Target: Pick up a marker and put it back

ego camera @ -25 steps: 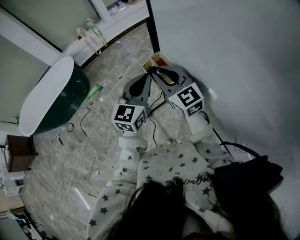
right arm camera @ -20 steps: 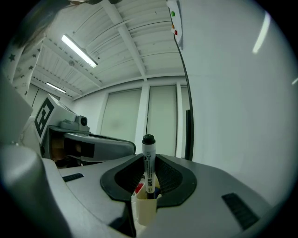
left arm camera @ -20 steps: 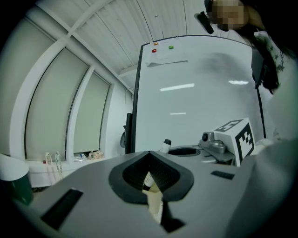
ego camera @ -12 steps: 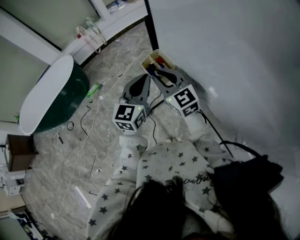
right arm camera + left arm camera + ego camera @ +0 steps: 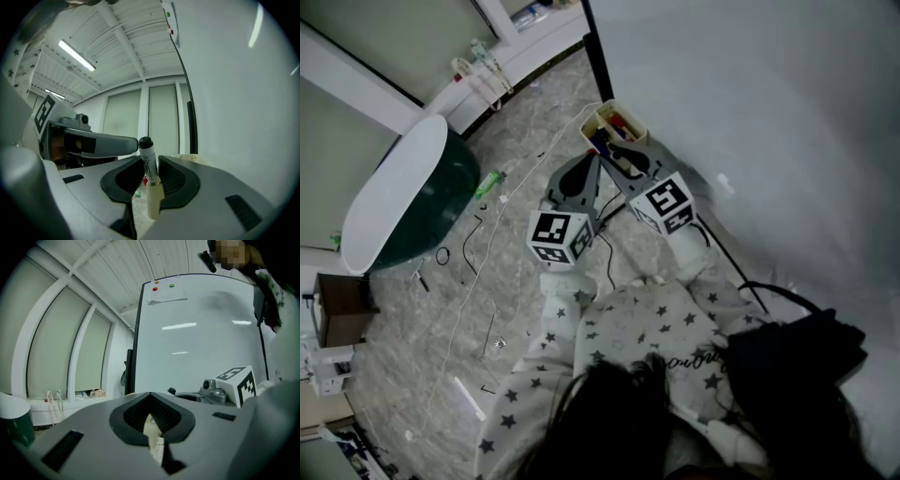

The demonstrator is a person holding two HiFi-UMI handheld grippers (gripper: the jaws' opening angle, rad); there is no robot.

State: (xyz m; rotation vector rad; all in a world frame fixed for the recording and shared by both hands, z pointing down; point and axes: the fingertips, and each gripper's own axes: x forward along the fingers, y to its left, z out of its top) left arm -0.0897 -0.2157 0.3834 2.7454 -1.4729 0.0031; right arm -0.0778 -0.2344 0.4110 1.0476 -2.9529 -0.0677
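Right gripper (image 5: 149, 174) pinches 1 black-capped marker (image 5: 148, 159), cap up and slightly tilted, its tips right at the cream box (image 5: 630, 114) beside the whiteboard (image 5: 750, 112). Left gripper (image 5: 152, 423) sits alongside, jaws pressed nearly together, with only a pale sliver showing in the slit.

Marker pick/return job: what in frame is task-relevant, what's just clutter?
Job: marker, clamped in right hand-held gripper; cream marker box by the whiteboard.
Clutter: white-topped green container; small green item and loose cables on floor; black bag.
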